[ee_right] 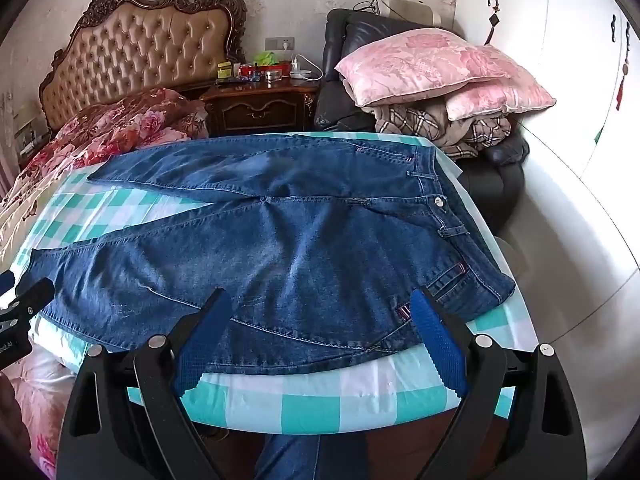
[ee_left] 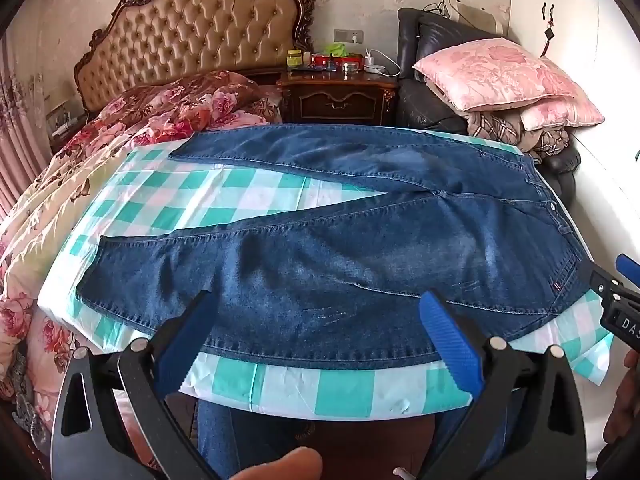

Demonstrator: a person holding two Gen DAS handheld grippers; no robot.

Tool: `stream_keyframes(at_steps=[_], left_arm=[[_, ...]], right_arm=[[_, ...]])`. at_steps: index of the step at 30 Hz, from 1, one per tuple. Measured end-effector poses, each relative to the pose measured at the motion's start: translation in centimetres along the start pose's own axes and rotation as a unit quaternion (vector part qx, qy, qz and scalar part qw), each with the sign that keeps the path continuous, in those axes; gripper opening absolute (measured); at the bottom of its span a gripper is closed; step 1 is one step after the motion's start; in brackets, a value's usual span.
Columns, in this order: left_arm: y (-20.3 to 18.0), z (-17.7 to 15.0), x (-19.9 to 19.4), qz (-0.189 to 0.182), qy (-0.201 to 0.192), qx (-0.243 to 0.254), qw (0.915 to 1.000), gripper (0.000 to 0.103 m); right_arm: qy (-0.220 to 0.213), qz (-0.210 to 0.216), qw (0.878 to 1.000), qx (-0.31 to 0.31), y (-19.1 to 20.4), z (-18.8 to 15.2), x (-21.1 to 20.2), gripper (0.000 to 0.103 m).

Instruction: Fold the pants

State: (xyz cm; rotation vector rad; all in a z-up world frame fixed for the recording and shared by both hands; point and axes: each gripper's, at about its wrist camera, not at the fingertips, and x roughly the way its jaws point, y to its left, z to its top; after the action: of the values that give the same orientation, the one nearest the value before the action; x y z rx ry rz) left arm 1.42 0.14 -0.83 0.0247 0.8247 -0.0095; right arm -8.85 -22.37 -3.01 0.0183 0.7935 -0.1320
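Blue jeans (ee_left: pixel 340 248) lie flat on a table with a teal-and-white checked cloth (ee_left: pixel 192 196), the two legs spread apart toward the left and the waistband at the right. My left gripper (ee_left: pixel 320 312) hovers open over the near leg, near the table's front edge, nothing between its blue pads. In the right wrist view the jeans (ee_right: pixel 280 240) fill the table and my right gripper (ee_right: pixel 320 312) stands open above the near hip, by the pocket with a red-striped tag (ee_right: pixel 402 312). Each gripper shows at the other view's edge.
A bed with a floral quilt (ee_left: pixel 120 128) and tufted headboard stands left of the table. Behind are a dark nightstand (ee_left: pixel 336 96) with small items and a black armchair piled with pink pillows (ee_left: pixel 500 76). A white wardrobe (ee_right: pixel 560 120) lies right. The person's jeans-clad legs show under the table.
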Motion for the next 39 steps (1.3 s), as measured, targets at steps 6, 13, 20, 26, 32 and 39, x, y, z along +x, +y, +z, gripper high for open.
stream_keyframes(at_steps=[6, 13, 20, 26, 32, 39], left_arm=[[0.17, 0.0, 0.08, 0.001, 0.0, -0.001, 1.0, 0.101], [0.28, 0.18, 0.01, -0.002, 0.001, -0.004, 1.0, 0.101], [0.24, 0.18, -0.3, -0.002, -0.002, -0.004, 1.0, 0.101], [0.19, 0.32, -0.56, -0.003, -0.003, -0.004, 1.0, 0.101], [0.05, 0.44, -0.56, -0.002, -0.003, -0.005, 1.0, 0.101], [0.12, 0.51, -0.37, -0.003, -0.002, -0.007, 1.0, 0.101]], right_arm=[[0.002, 0.003, 1.0, 0.0, 0.16, -0.13, 0.19, 0.087], [0.0, 0.005, 1.0, 0.0, 0.33, -0.08, 0.1, 0.088], [0.0, 0.007, 1.0, -0.001, 0.28, -0.02, -0.03, 0.087], [-0.001, 0.007, 1.0, -0.002, 0.3, 0.0, -0.17, 0.087], [0.0, 0.007, 1.0, -0.001, 0.28, 0.04, -0.13, 0.088], [0.0, 0.008, 1.0, -0.002, 0.29, 0.05, -0.21, 0.087]])
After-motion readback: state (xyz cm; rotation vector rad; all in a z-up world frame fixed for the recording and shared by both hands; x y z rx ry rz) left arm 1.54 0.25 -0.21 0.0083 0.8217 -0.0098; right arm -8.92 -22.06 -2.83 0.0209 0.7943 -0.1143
